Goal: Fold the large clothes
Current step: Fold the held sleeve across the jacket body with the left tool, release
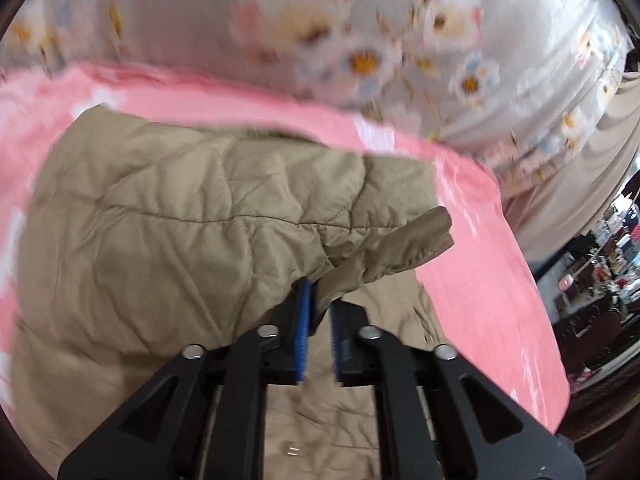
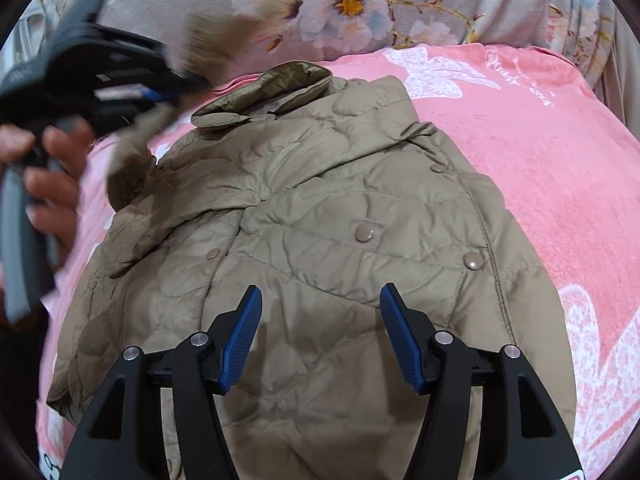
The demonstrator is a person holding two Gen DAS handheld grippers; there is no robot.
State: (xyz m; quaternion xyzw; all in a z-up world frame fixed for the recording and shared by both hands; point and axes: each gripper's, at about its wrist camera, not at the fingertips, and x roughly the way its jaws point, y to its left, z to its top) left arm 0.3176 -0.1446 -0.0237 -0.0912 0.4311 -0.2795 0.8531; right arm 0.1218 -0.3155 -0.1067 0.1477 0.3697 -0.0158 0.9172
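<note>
A tan quilted jacket [image 2: 320, 220] is lying front-up on a pink blanket [image 2: 540, 152], its collar [image 2: 264, 92] pointing toward a flowered cloth [image 2: 360, 0] that is rising behind the blanket.

The left claw [image 1: 320, 300] is pinching a sleeve cuff [image 1: 400, 248] of the jacket between its blue pads [image 1: 305, 320]; the pads are sitting close together with a bunch of tan cloth squeezed in the gap, and the cuff end is sticking out past the tips to the right. In the right wrist view this claw is showing as a blurred dark shape at the upper left, a hand [image 2: 48, 184] wrapped around its grip, with the sleeve [image 2: 136, 152] trailing from it down to the jacket's left shoulder.

The right claw [image 2: 320, 312] is hanging spread wide over the lower front of the jacket, nothing between its pads; whether its tips are touching the cloth cannot be told. The snap buttons [image 2: 365, 234] are lying just beyond its tips.

Pink blanket is showing bare to the right of the jacket, a wide band running from the collar end down past the right claw. On the left only a narrow strip is showing beside the jacket, partly covered by the hand. The blanket's far edge is meeting the flowered cloth just beyond the collar. In the left wrist view the blanket is dropping away at the right, with dark, cluttered room [image 1: 600, 280] beyond it.
</note>
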